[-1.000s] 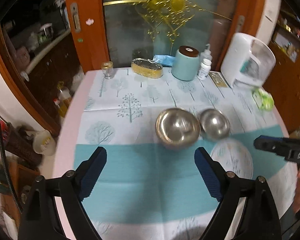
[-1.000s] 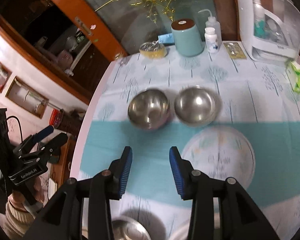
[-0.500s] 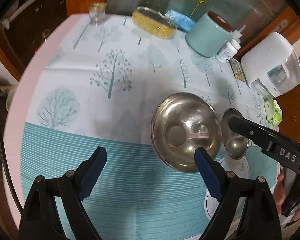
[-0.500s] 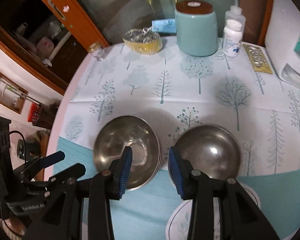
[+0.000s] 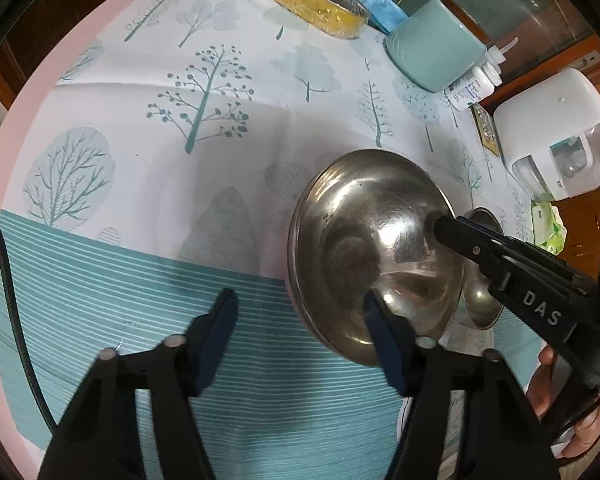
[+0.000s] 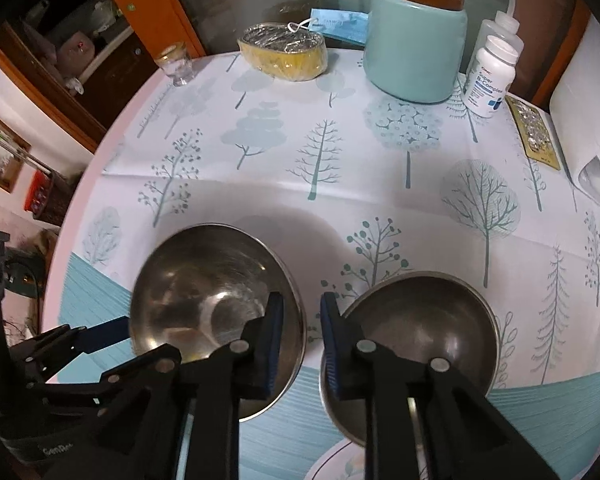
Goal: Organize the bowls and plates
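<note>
Bowls, two, stainless steel, side by side on a round table (image 6: 100,160) under a tree-print cloth (image 6: 320,168), where the cloth's white field meets its teal striped band, toward the near edge. Larger bowl (image 6: 204,292) on the left, appearing tipped in the left wrist view; smaller bowl (image 6: 420,320) just to its right, rims close together. Plate (image 6: 340,460), pale and patterned, partly visible at the near edge below the smaller bowl. Right gripper (image 6: 302,340): jaws parted, one blue pad over the larger bowl's right rim, the other over the smaller bowl's left rim, nothing clamped. Left gripper (image 5: 300,340): jaws spread wide, right pad in front of the larger bowl's near rim, left pad above bare cloth; contact with the bowl cannot be told. Along the far edge: small glass jar (image 6: 176,66), wrapped yellow oval tin (image 6: 284,54), teal canister (image 6: 416,40) with brown lid, white supplement bottle (image 6: 490,76), squeeze bottle (image 6: 500,28) behind it, white appliance (image 5: 556,136) at the far right.
</note>
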`<action>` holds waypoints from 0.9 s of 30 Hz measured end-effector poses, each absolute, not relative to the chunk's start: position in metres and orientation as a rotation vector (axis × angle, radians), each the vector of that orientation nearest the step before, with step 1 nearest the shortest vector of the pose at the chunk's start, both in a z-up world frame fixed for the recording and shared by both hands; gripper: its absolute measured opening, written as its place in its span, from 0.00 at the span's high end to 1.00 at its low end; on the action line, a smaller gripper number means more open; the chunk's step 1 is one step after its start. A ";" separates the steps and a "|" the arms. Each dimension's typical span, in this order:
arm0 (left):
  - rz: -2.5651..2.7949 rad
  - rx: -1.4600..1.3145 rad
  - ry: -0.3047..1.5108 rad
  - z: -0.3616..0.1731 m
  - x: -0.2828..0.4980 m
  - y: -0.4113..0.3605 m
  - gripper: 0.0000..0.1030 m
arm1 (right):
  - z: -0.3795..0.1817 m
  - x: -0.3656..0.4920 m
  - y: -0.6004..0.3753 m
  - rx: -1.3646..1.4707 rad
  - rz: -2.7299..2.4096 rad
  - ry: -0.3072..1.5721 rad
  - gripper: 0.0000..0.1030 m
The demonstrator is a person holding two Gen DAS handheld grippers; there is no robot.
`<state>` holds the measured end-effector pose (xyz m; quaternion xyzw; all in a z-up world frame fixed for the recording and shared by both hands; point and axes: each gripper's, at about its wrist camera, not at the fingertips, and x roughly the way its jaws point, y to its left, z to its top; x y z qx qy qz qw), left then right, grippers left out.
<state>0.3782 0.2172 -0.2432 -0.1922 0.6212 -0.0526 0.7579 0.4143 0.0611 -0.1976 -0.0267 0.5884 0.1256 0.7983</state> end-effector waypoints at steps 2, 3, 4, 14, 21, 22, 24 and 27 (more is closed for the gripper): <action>-0.130 -0.413 1.376 -0.249 0.382 0.214 0.69 | -0.203 0.415 0.063 -0.070 0.267 1.273 0.91; -0.142 -0.415 1.379 -0.250 0.382 0.212 0.77 | -0.207 0.415 0.065 -0.081 0.268 1.281 0.94; -0.141 -0.409 1.374 -0.249 0.382 0.211 0.77 | -0.207 0.414 0.067 -0.090 0.269 1.273 0.94; -0.163 -0.302 1.339 -0.214 0.353 0.214 0.84 | -0.179 0.379 0.066 -0.070 0.304 1.237 0.94; -0.200 -0.234 1.315 -0.168 0.316 0.211 0.83 | -0.154 0.338 0.056 0.002 0.343 1.243 0.94; -0.203 -0.228 1.311 -0.162 0.311 0.210 0.83 | -0.150 0.331 0.054 0.011 0.345 1.245 0.94; -0.213 -0.214 1.303 -0.149 0.297 0.207 0.83 | -0.140 0.316 0.049 0.029 0.351 1.249 0.94; -0.223 -0.206 1.289 -0.128 0.273 0.204 0.83 | -0.125 0.294 0.043 0.048 0.367 1.248 0.93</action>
